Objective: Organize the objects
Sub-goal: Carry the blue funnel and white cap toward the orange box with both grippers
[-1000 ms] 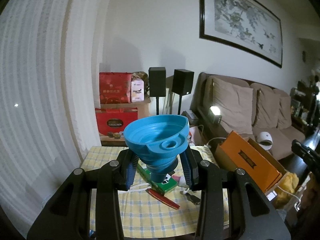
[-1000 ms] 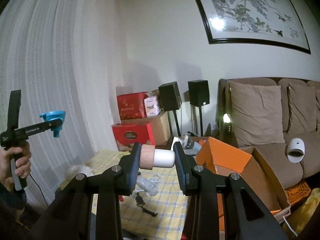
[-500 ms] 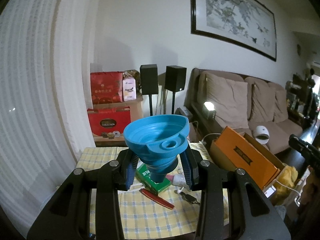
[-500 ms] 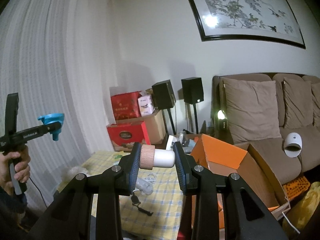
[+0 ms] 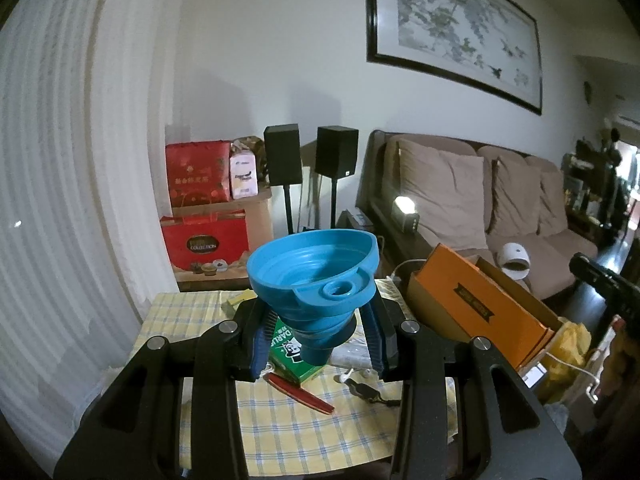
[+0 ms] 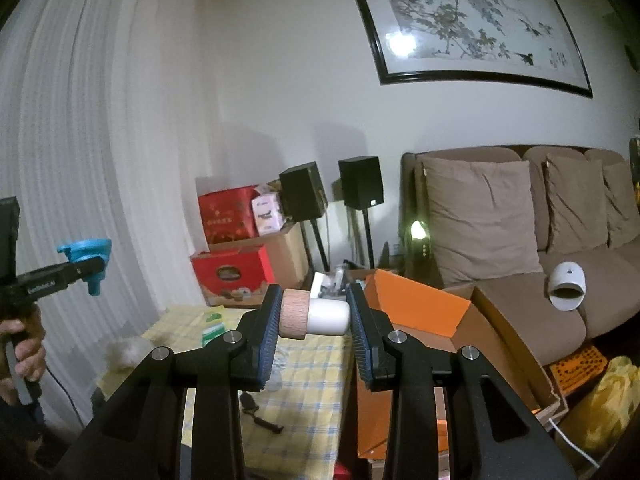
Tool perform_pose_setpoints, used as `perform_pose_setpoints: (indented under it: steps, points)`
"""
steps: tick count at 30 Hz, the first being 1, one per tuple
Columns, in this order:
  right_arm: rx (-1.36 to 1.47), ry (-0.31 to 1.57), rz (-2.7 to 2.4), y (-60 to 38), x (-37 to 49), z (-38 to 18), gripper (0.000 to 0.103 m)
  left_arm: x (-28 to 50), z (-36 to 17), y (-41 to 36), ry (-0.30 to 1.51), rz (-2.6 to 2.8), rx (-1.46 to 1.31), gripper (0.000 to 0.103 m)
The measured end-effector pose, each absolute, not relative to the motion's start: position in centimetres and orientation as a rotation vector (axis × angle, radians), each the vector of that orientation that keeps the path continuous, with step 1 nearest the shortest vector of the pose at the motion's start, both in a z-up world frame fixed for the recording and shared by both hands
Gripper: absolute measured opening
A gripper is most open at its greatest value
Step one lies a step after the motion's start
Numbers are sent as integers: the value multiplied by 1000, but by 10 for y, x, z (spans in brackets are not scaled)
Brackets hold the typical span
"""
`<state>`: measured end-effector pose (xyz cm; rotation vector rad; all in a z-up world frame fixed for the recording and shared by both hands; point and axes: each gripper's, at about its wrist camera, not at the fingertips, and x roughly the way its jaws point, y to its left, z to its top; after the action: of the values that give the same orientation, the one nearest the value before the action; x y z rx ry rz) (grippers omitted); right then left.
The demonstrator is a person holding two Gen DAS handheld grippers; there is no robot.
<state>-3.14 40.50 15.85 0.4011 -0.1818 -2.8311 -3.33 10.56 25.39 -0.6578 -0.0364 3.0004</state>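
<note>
Between the L gripper (image 5: 318,334) pads: blue collapsible funnel (image 5: 314,280), wide mouth up, spout down, clamped at its lower tiers from both sides, held in air above the table. R gripper (image 6: 314,326) clamps a white cylinder w/ wooden cap (image 6: 314,316) lying sideways, cap against the left pad, white end against the right pad; also in air.

Surface: small table w/ yellow-checked cloth (image 5: 304,432). On it, L view: green box (image 5: 292,354) (partly hidden by funnel), red flat item (image 5: 306,394), small black item w/ cord (image 5: 368,392), white cable. Beside table on the R: open orange box (image 5: 476,308) inside a brown carton, yellow bag (image 5: 572,344) next to it.

Room, farther back: red gift boxes (image 5: 204,212) stacked on cartons by white curtain (image 5: 72,200); two black speakers on stands (image 5: 310,156); small lit lamp (image 5: 404,216) at sofa end; brown sofa w/ cushions (image 5: 480,196), white rounded device (image 5: 514,260) on seat; framed ink painting (image 5: 456,36) on the wall above.

View diffs: R view only – person's hand (image 6: 24,352) gripping L handle at far left, funnel seen side-on; white fluffy item (image 6: 128,352) at the table's near-left edge; glare spot on painting glass. L view only – green box, red item; R gripper's dark tip at right edge; dim shelves beyond sofa, detail unclear.
</note>
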Motion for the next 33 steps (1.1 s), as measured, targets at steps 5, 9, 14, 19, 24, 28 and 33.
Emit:
perform_pose_setpoints:
  steps: [5, 9, 14, 19, 24, 28, 33]
  points:
    - [393, -178, -2854, 409, -31, 160, 33, -35, 253, 108, -33, 2998, -668, 36]
    - [393, -153, -2902, 412, -30, 159, 33, -36, 255, 111, -33, 2995, -661, 36]
    - [379, -130, -2946, 416, -28, 159, 33, -37, 255, 116, -21, 3000, -651, 37]
    - [395, -145, -2954, 421, -34, 155, 33, -42, 252, 121, -42, 2995, -654, 37]
    - [401, -142, -2962, 423, -35, 154, 33, -44, 250, 128, -29, 2984, -661, 37]
    - [403, -140, -2973, 425, -36, 154, 33, -44, 248, 128, -18, 2991, -668, 37]
    - [412, -141, -2989, 429, -38, 152, 33, -46, 245, 121, -50, 2996, -690, 37]
